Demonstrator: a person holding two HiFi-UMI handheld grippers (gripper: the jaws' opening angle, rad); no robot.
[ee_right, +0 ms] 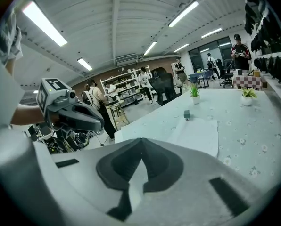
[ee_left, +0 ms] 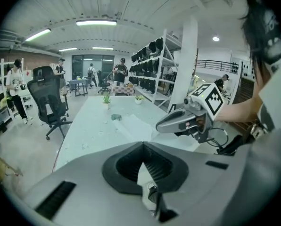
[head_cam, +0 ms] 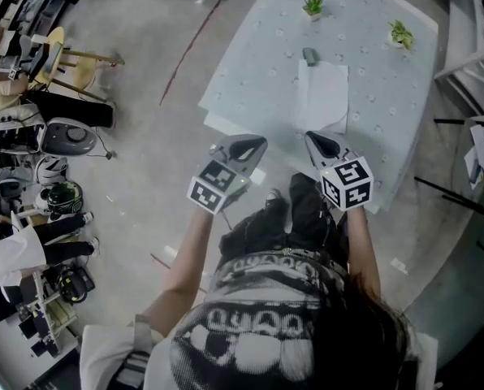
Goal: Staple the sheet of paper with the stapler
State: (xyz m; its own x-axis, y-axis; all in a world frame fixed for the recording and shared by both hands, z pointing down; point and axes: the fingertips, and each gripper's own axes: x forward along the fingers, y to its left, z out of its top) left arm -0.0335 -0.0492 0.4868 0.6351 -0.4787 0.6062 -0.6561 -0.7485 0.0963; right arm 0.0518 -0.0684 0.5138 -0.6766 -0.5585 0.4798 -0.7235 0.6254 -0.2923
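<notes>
Stapler points along sheet's long side

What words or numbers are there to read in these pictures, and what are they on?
There are no words or numbers that can be read.
On the left gripper, the left cube: only black-and-white squares, no letters.
On the right gripper, the right cube: the same.
The shirt print: too blurred to read.

Matt white sheet of paper, table cover perhaps cloth, dull grey stapler
</notes>
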